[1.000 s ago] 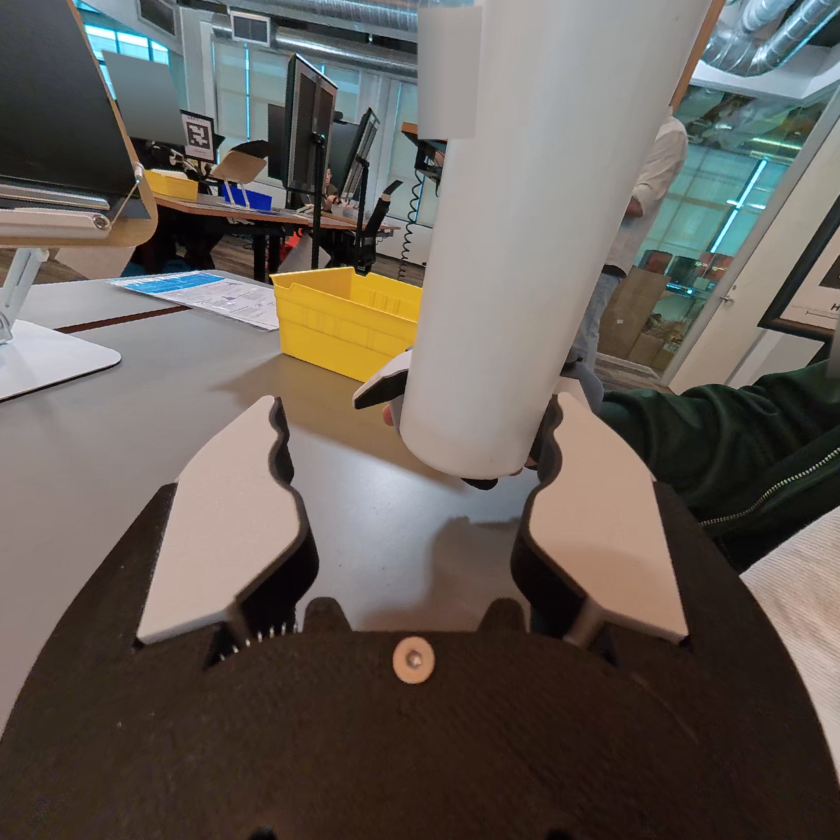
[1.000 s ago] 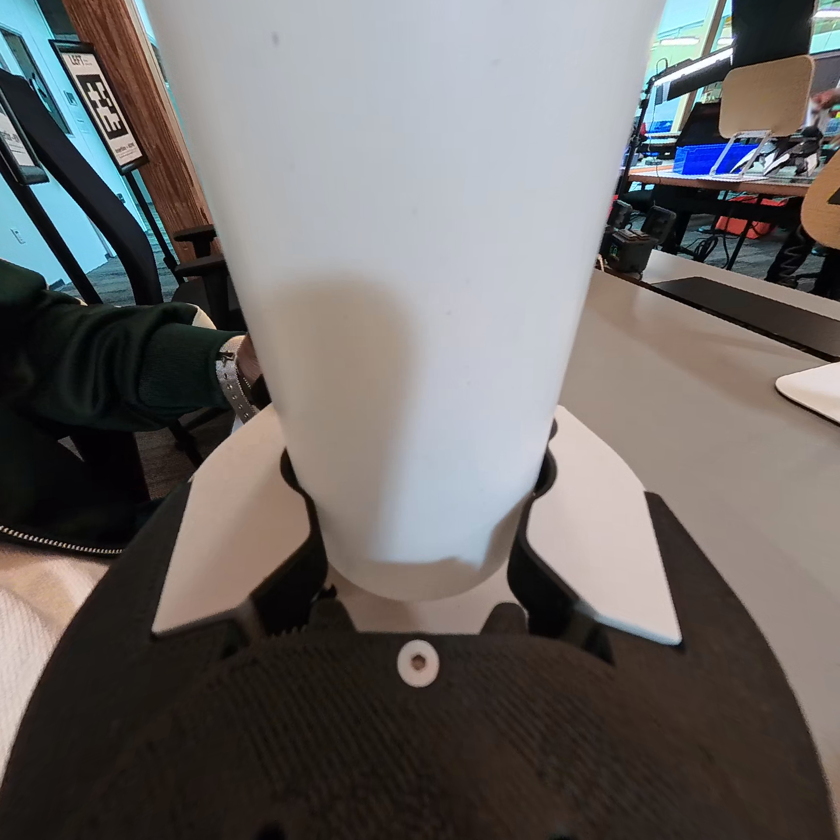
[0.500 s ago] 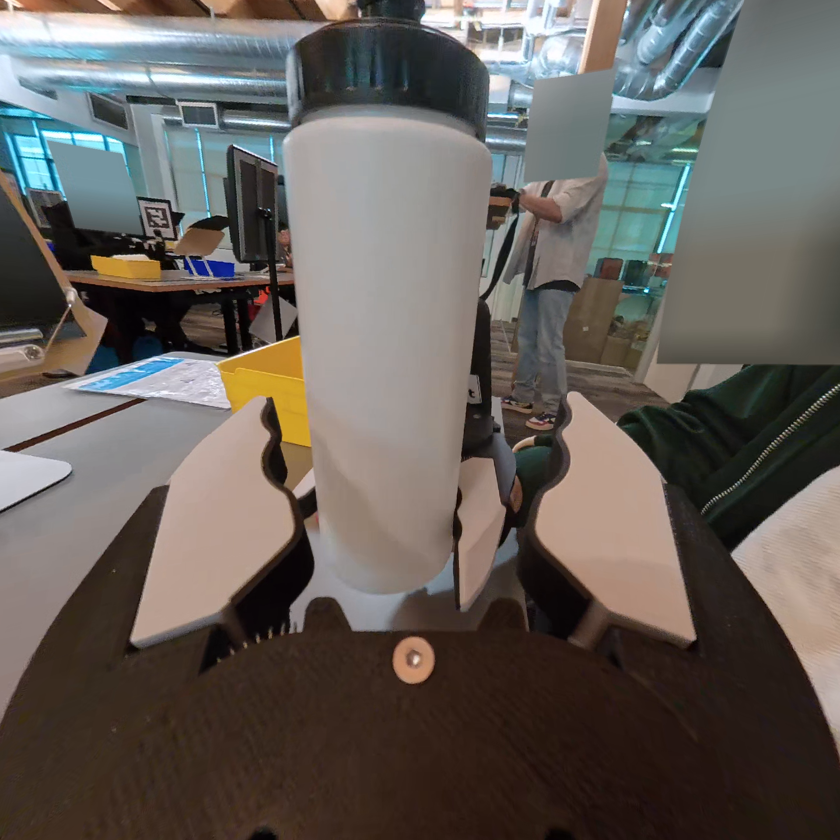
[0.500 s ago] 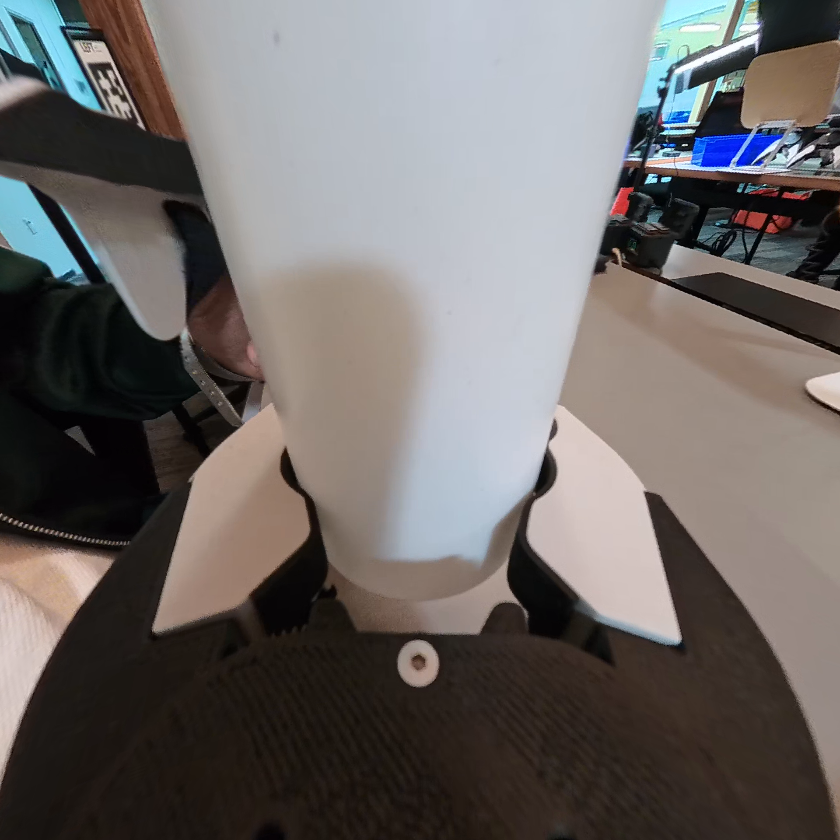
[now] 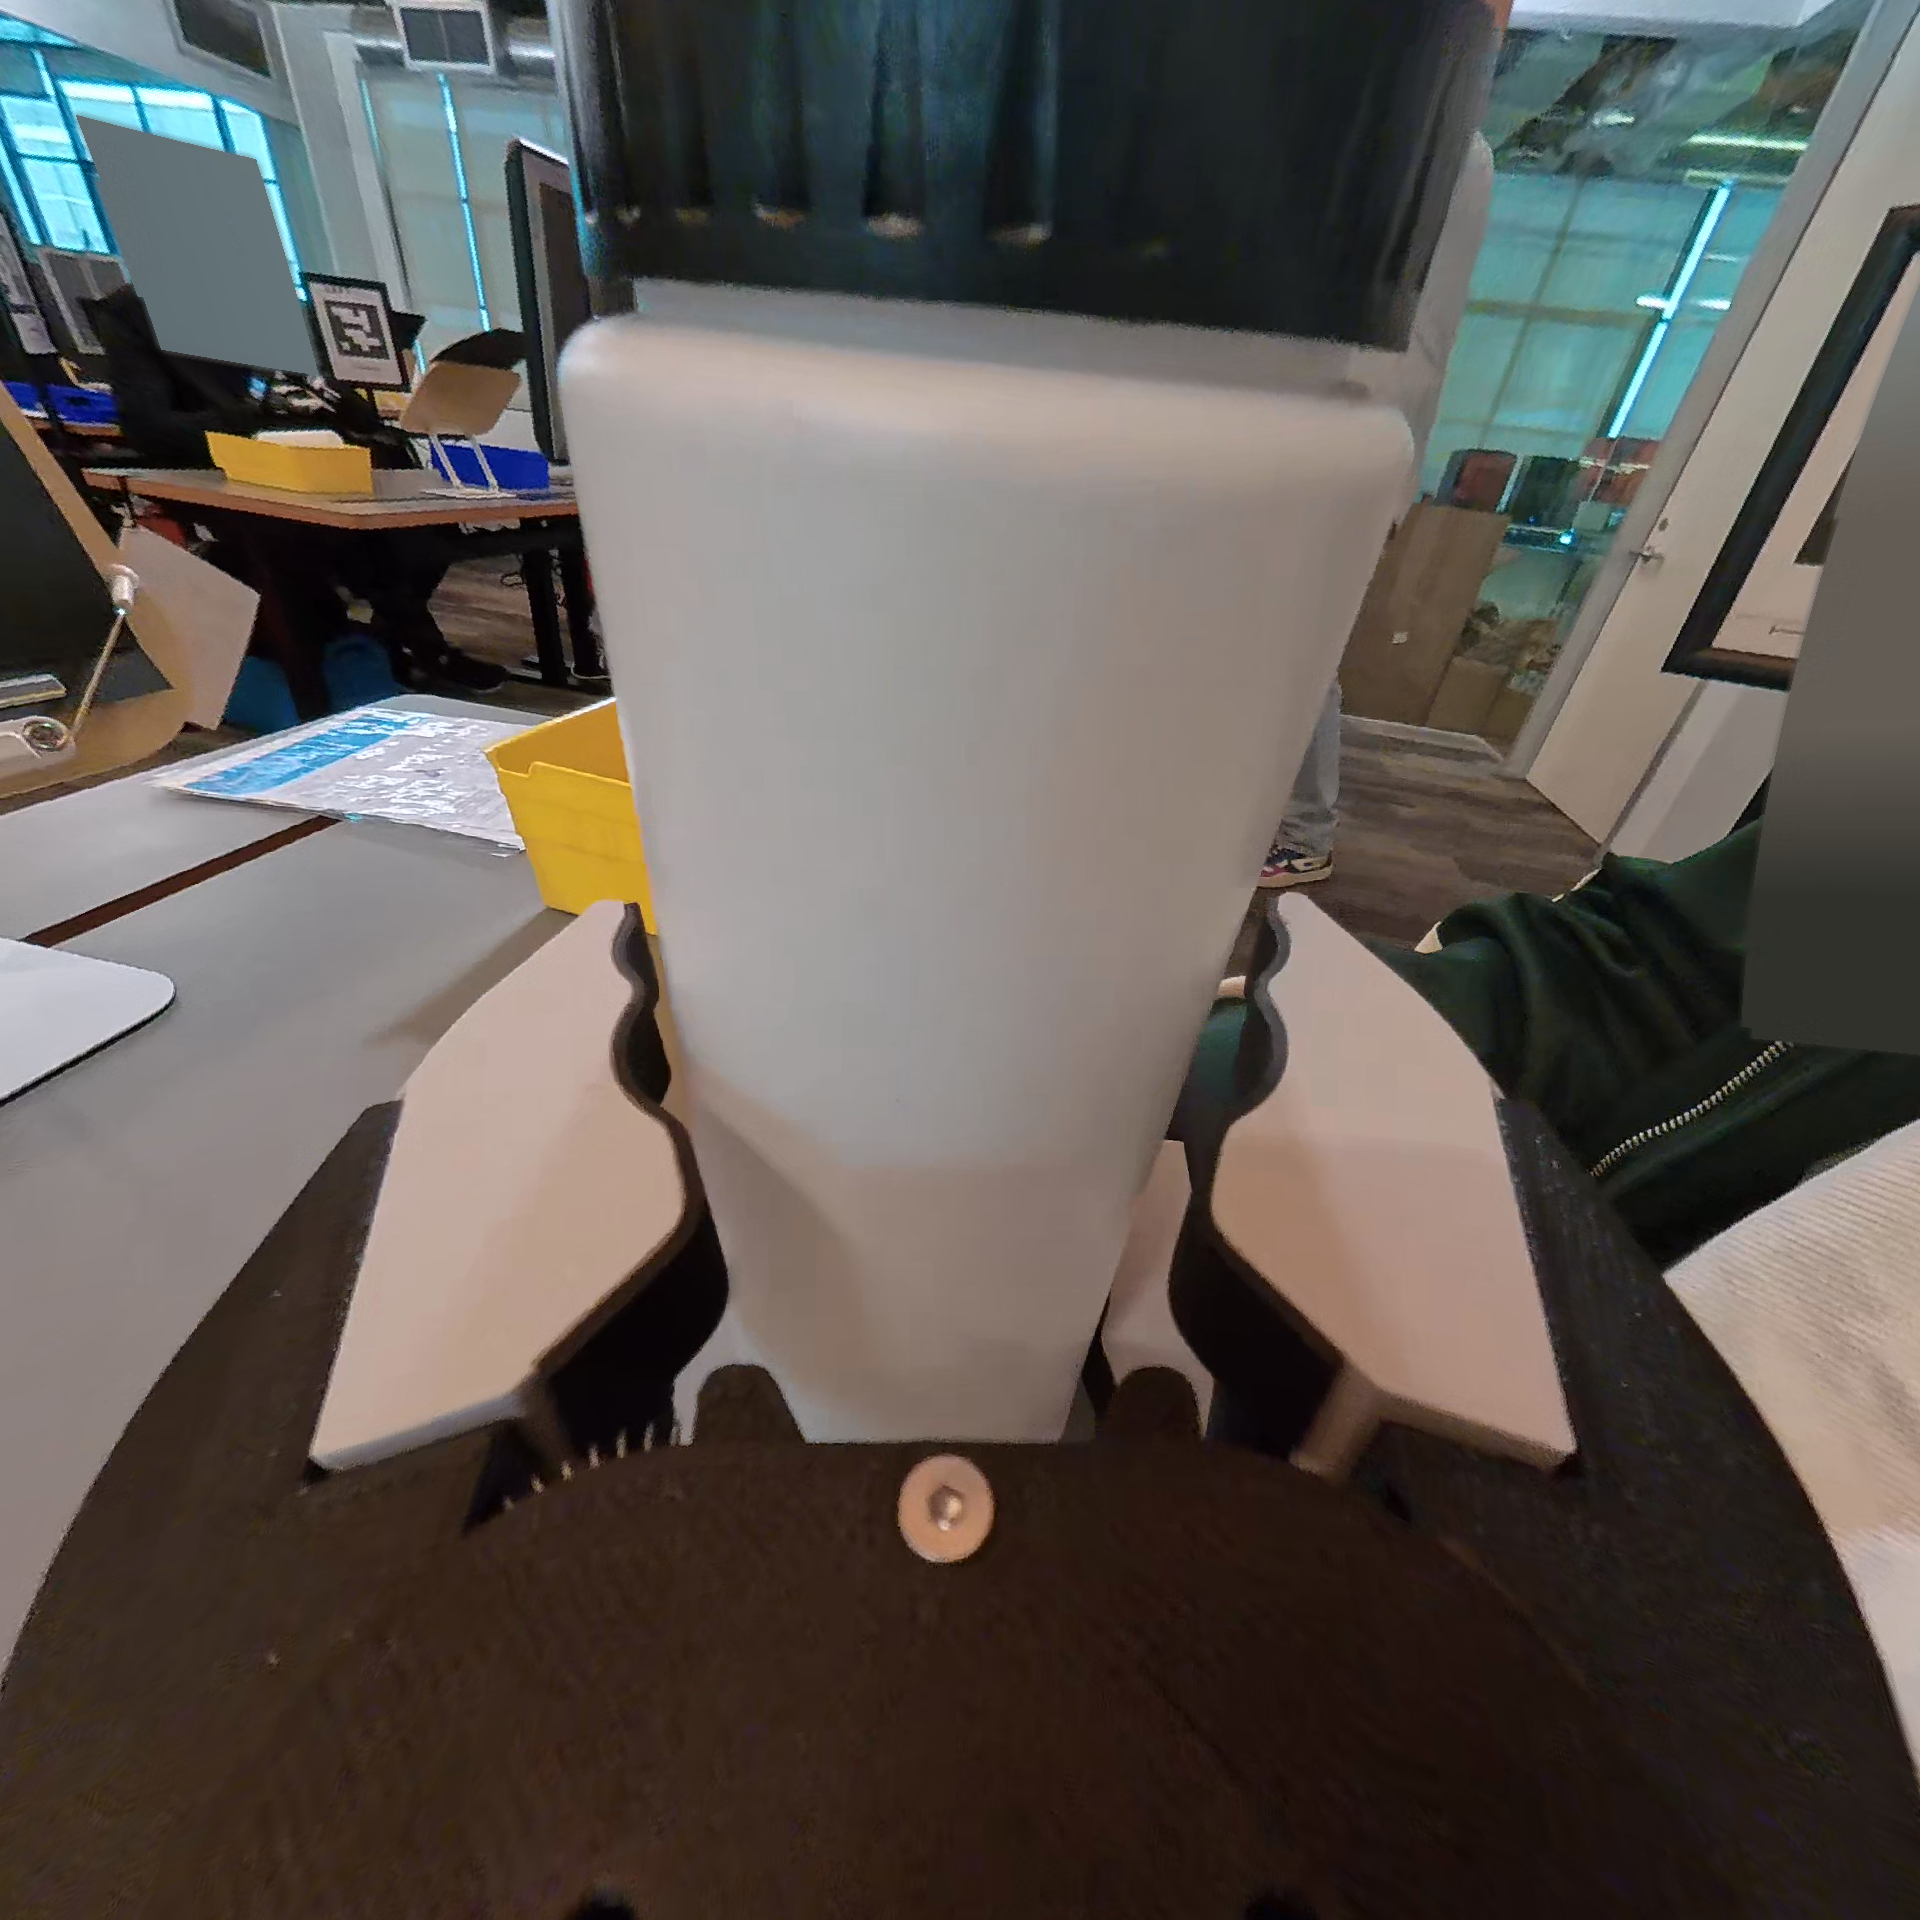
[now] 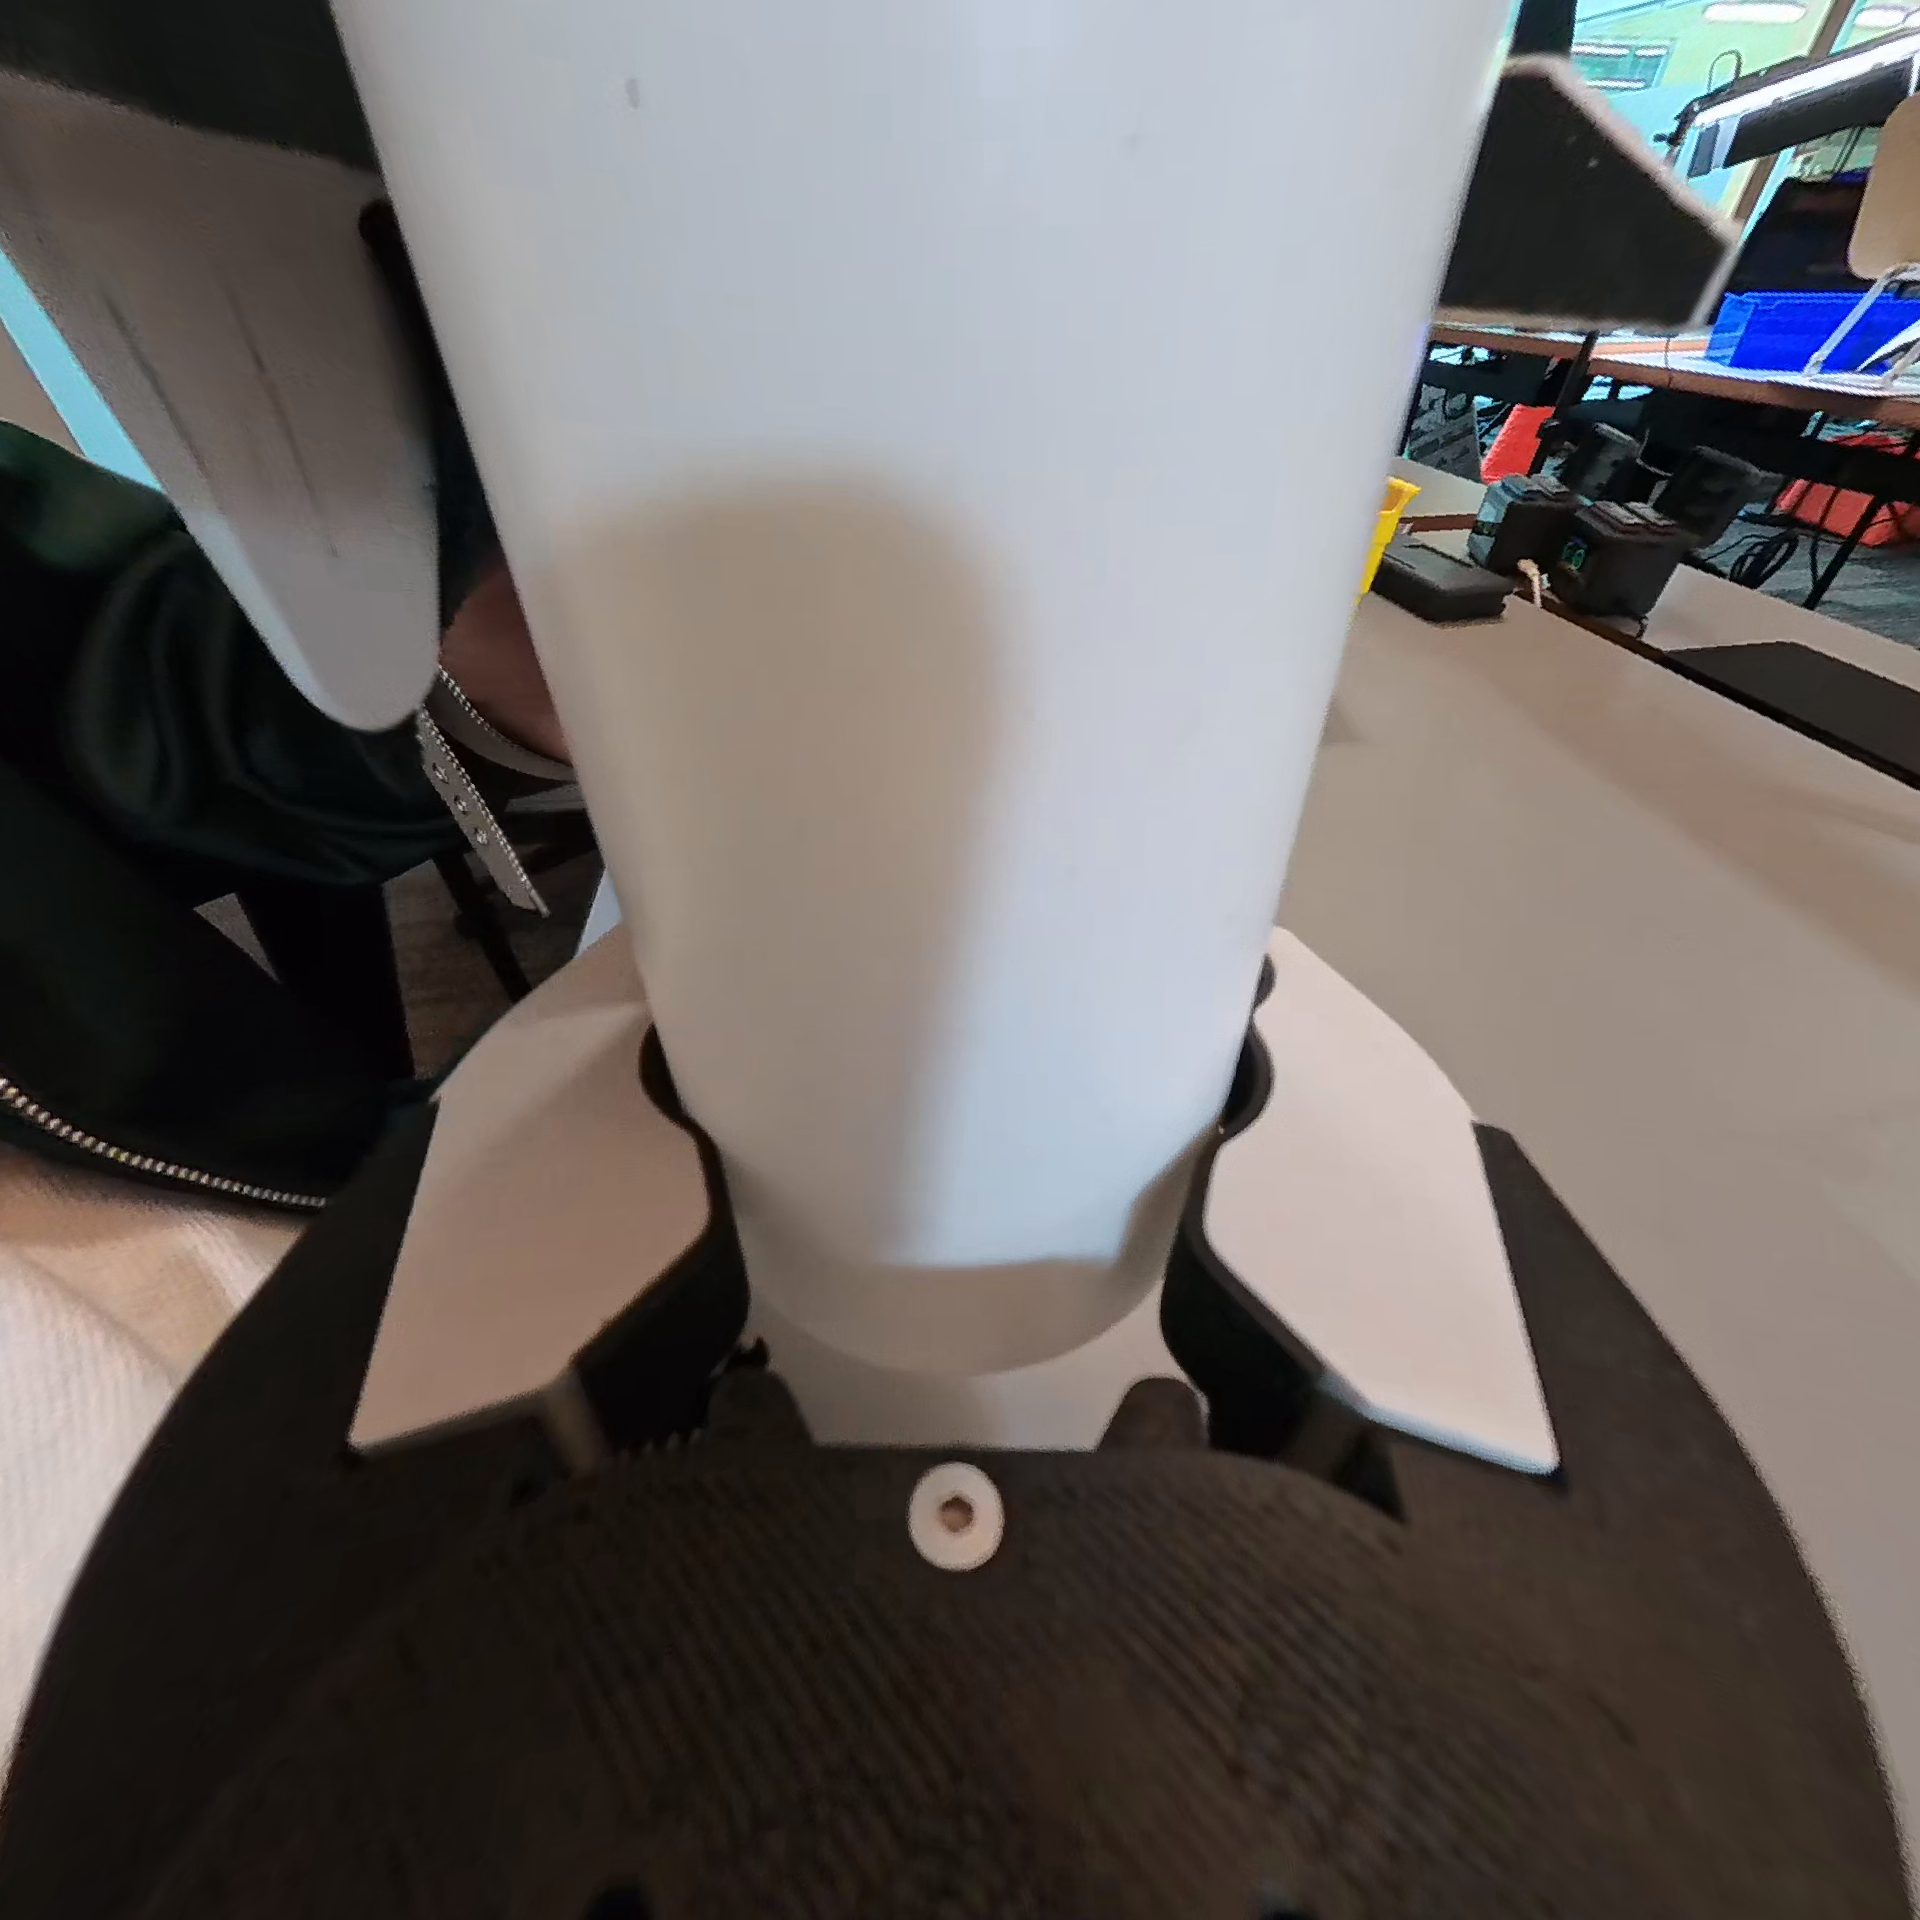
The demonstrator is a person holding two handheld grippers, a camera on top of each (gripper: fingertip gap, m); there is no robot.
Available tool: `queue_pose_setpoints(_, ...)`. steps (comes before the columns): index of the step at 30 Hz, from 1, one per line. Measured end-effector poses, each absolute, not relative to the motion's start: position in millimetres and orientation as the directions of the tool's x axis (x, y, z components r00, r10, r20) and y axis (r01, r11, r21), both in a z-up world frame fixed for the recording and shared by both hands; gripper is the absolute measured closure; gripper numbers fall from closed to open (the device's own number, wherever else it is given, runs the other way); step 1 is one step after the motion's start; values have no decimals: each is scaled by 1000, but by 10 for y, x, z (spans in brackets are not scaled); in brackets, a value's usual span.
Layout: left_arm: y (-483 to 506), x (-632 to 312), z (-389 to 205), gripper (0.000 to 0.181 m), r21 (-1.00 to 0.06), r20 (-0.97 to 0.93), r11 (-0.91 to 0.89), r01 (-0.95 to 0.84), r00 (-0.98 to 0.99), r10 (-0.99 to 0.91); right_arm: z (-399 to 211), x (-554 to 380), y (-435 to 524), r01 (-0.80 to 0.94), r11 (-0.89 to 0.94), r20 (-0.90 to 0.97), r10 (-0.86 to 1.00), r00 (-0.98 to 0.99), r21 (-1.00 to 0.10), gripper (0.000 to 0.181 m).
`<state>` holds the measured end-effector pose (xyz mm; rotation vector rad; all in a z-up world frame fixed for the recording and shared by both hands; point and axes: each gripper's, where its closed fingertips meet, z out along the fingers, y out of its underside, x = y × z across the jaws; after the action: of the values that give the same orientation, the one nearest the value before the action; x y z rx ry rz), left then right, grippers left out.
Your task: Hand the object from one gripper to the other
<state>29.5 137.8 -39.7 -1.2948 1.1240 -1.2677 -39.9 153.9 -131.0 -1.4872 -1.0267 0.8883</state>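
Note:
A white bottle (image 5: 935, 779) with a black ribbed cap (image 5: 997, 156) stands upright in the air over the table edge. My right gripper (image 6: 951, 1008) is shut on the lower end of the bottle (image 6: 914, 623). My left gripper (image 5: 951, 914) is open, with its jaws on either side of the bottle just below the cap; a narrow gap shows at its right finger. In the right wrist view the left gripper's fingers (image 6: 260, 416) flank the bottle higher up. The bottle's base is hidden in the left wrist view.
A grey table (image 5: 208, 1039) lies to the left, with a yellow bin (image 5: 566, 821), a printed sheet (image 5: 353, 774) and a white monitor base (image 5: 62, 1018). A green sleeve (image 5: 1610, 987) is at the right. Black devices (image 6: 1558, 540) sit on the far table edge. About 10 cm separates my left fingertips from my right.
My left gripper has moved in around the bottle, from beside its base to straddling it near the cap. My right gripper has kept its hold on the bottle throughout.

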Motion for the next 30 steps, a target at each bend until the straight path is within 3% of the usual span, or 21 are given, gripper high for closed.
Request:
queue_pose_setpoints(14, 1427, 315, -433, 75, -996, 88, -90, -18, 107, -990, -1317, -422, 1543, 133, -66, -13, 929, 369, -989, 77)
queue_pose_setpoints(18, 1411, 360, -467, 61, -993, 109, -113, -26, 109, -988, -1369, -450, 1527, 164, -58, 6, 931, 365, -985, 77)
queue_pose_setpoints(21, 1416, 337, -439, 70, -996, 84, -87, -12, 124, -989, -1342, -466, 1510, 143, -67, -11, 934, 356, -987, 77)
queue_pose_setpoints(30, 1414, 322, -417, 73, -996, 87, -89, -12, 139, -986, -1307, -519, 1483, 98, -84, -45, 936, 349, -992, 77)
